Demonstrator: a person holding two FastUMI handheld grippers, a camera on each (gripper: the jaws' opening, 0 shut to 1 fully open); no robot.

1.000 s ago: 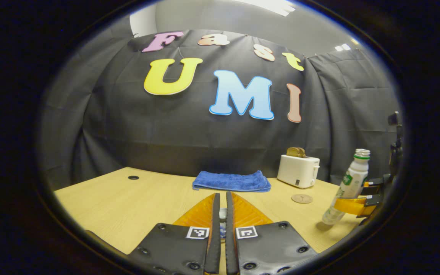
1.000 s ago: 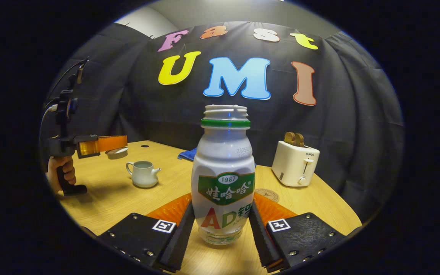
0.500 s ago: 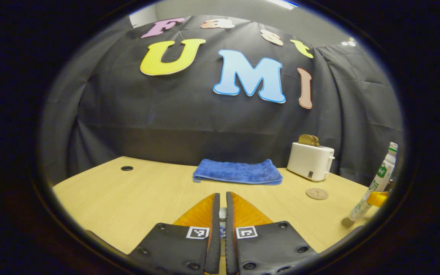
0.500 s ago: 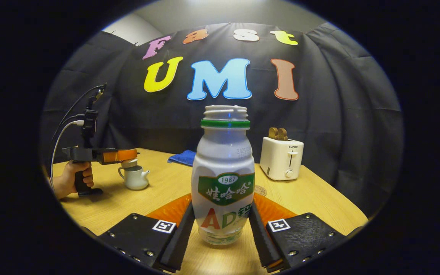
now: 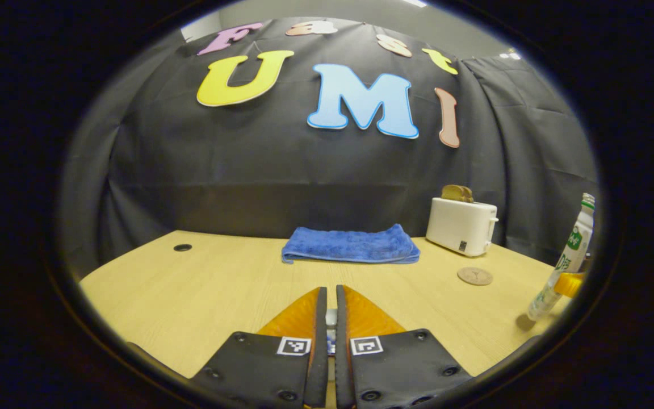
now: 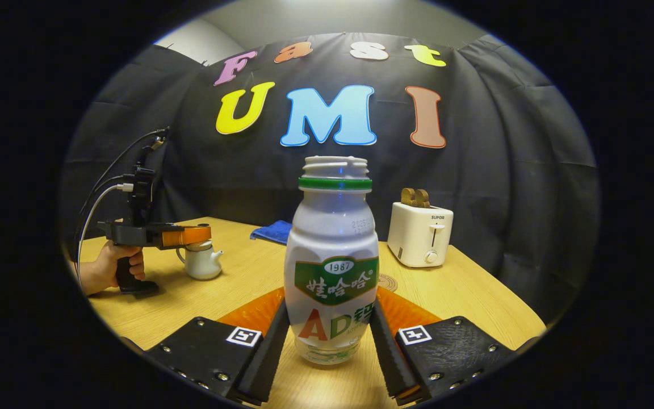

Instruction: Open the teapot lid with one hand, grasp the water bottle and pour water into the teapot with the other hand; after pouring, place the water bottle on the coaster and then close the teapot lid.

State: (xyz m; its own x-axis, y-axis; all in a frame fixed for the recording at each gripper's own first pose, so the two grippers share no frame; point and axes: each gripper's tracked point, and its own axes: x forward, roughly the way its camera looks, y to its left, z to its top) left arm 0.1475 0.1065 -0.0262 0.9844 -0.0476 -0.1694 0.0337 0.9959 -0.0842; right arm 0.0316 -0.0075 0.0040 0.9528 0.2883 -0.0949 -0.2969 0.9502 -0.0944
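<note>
In the right gripper view, my right gripper (image 6: 330, 309) is shut on a white bottle (image 6: 332, 255) with a green label and no cap, held upright close over the table. Far to the left, a small white teapot (image 6: 202, 264) stands on the table. A hand holds my left gripper (image 6: 205, 233) level over the teapot's mouth, with the lid right at the teapot's top. In the left gripper view, my left gripper (image 5: 327, 292) is shut on the lid's knob (image 5: 331, 318). The bottle (image 5: 568, 255) stands at the far right there. A round coaster (image 5: 474, 276) lies bare near the toaster.
A white toaster (image 6: 420, 234) with toast in it stands at the back right. A folded blue towel (image 5: 349, 244) lies by the black wall. A small cable hole (image 5: 182, 247) is in the wooden table (image 5: 191, 295) at the far left. The coaster (image 6: 388, 282) peeks out behind the bottle.
My left gripper has come down with the lid from beside and above the teapot to its mouth. My right gripper has drawn back from the teapot with the bottle.
</note>
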